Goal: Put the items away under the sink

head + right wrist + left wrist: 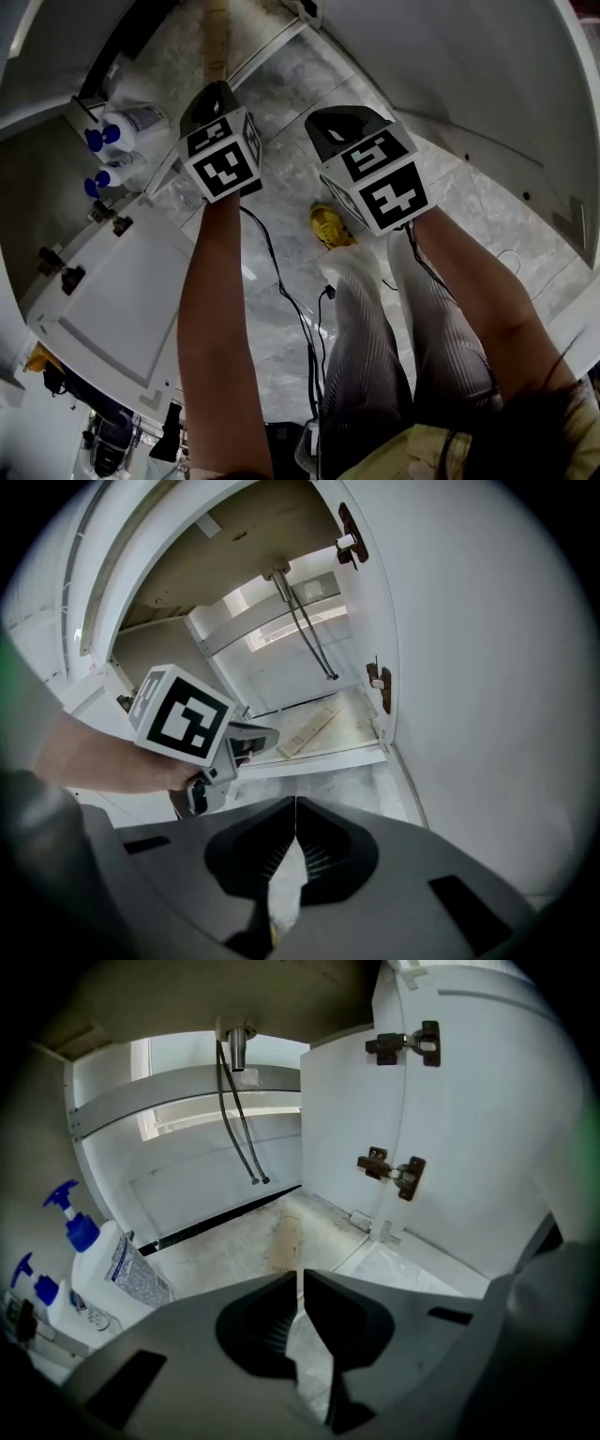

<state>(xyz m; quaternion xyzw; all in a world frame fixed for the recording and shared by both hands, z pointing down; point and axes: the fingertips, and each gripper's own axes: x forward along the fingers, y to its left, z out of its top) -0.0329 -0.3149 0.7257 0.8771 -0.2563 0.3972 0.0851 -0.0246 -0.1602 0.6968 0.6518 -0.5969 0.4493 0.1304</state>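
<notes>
Left gripper: grey moulded jaws with ribbed dark pads, closed edge to edge, nothing held and nothing touched. Right gripper: same build, jaws likewise pressed together and empty, hanging over the floor outside the opening. Ahead of and below the left jaws lies the cabinet floor, a flat, pale, scuffed board with a brownish strip running front to back; most of it is bare. To the left of the left jaws, against the cabinet's side wall, stand two white plastic bottles with blue spray tops, upright and close together, the larger one bearing a printed label. Further ahead, two thin dark hoses drop from a metal fitting in the cabinet's ceiling and end above the back of the board. To the right of the left jaws an open door, smooth and white, carries two dark metal hinges on its inner edge. In the right gripper view the left gripper's marker cube sits ahead and to the left, at the cabinet's front lip. The floor is grey veined tile.
</notes>
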